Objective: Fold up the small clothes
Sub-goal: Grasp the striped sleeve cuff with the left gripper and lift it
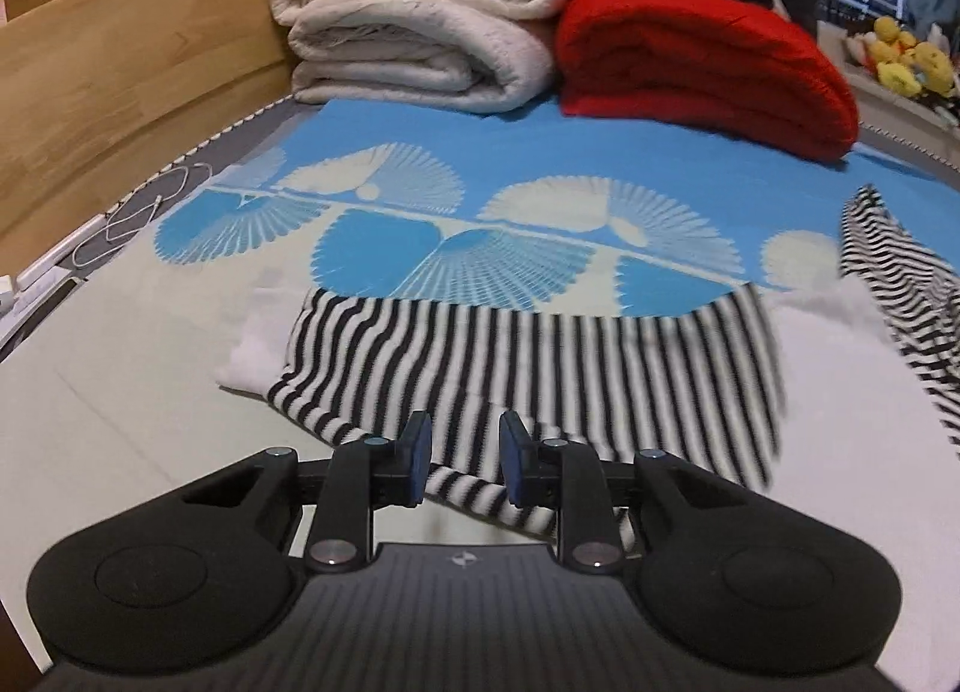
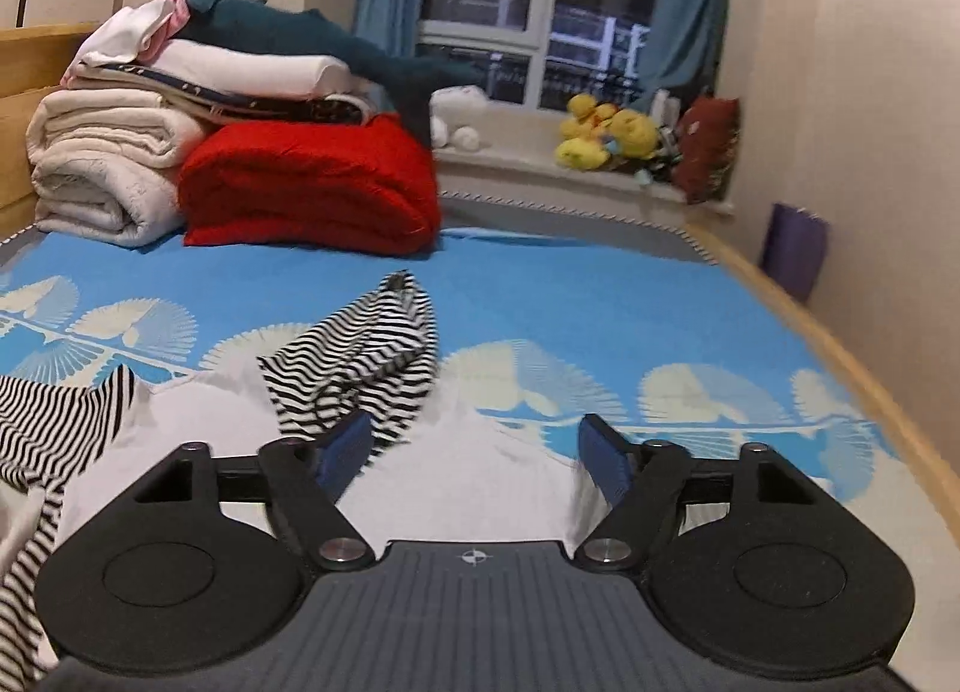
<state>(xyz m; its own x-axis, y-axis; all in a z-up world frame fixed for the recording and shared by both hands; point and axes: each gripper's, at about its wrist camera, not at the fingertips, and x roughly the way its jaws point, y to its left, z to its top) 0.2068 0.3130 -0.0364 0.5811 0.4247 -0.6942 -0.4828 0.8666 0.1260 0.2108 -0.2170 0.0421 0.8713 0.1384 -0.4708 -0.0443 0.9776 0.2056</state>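
A black-and-white striped garment (image 1: 540, 368) lies spread on the bed. One sleeve (image 1: 900, 284) trails off to the right. My left gripper (image 1: 465, 461) hovers over the garment's near edge, jaws partly open with a strip of striped cloth lying between and below the pads, not pinched. In the right wrist view the crumpled striped sleeve (image 2: 366, 362) lies ahead and left of my right gripper (image 2: 474, 452), which is wide open and empty over white cloth. The garment's body (image 2: 54, 422) shows at the left edge.
A blue and white patterned bed cover (image 1: 600, 170) lies under the clothes. Folded cream blankets (image 1: 414, 26) and a red blanket (image 1: 708, 62) are stacked at the head. A wooden bed frame (image 1: 120, 92) runs along the left. Yellow plush toys (image 2: 606, 137) sit on the windowsill.
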